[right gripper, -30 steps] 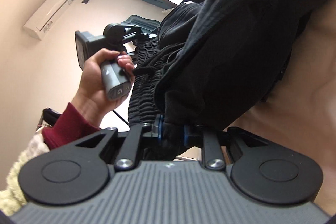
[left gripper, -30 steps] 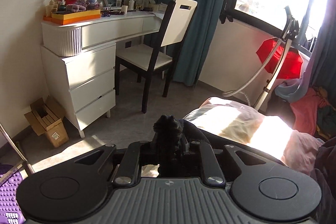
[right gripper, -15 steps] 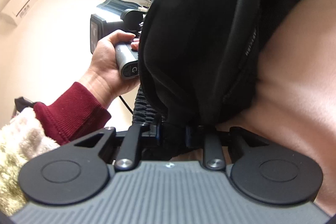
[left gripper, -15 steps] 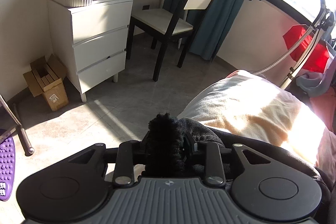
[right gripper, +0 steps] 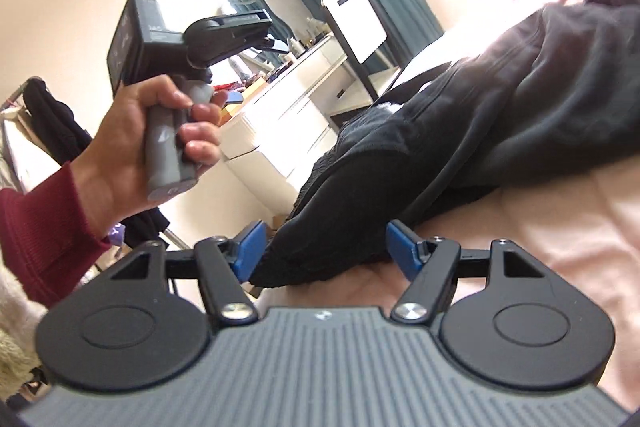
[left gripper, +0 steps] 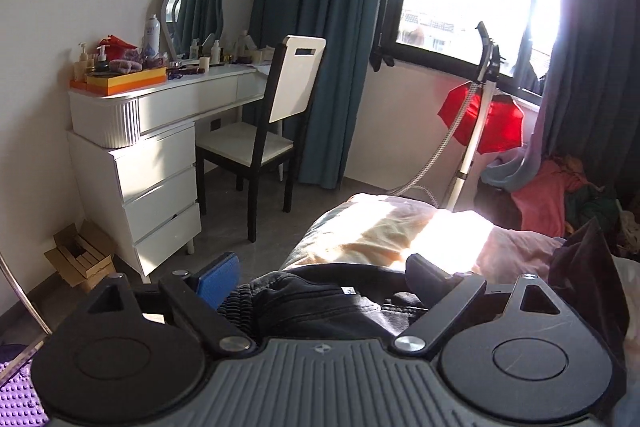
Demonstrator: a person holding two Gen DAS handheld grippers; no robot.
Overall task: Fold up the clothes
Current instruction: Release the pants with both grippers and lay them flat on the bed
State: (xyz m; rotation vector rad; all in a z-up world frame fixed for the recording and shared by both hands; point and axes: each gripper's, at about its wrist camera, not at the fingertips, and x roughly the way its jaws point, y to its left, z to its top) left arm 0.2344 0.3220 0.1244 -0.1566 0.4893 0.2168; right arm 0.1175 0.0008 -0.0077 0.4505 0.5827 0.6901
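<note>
1. Left gripper [left gripper: 320, 283]: jaws opening wide; black garment [left gripper: 320, 303] lies loose between them on the bed [left gripper: 400, 235].
2. Right gripper [right gripper: 324, 251]: jaws opening, the garment's edge between the pads, unpressed.
3. Judgement: soft, limp, fairly thick fabric; it will sag, so grip the ribbed waistband or the corners.

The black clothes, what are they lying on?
The black clothes lie on a pale pink bed cover, visible around them. Whatever is directly under the clothes is covered.
</note>
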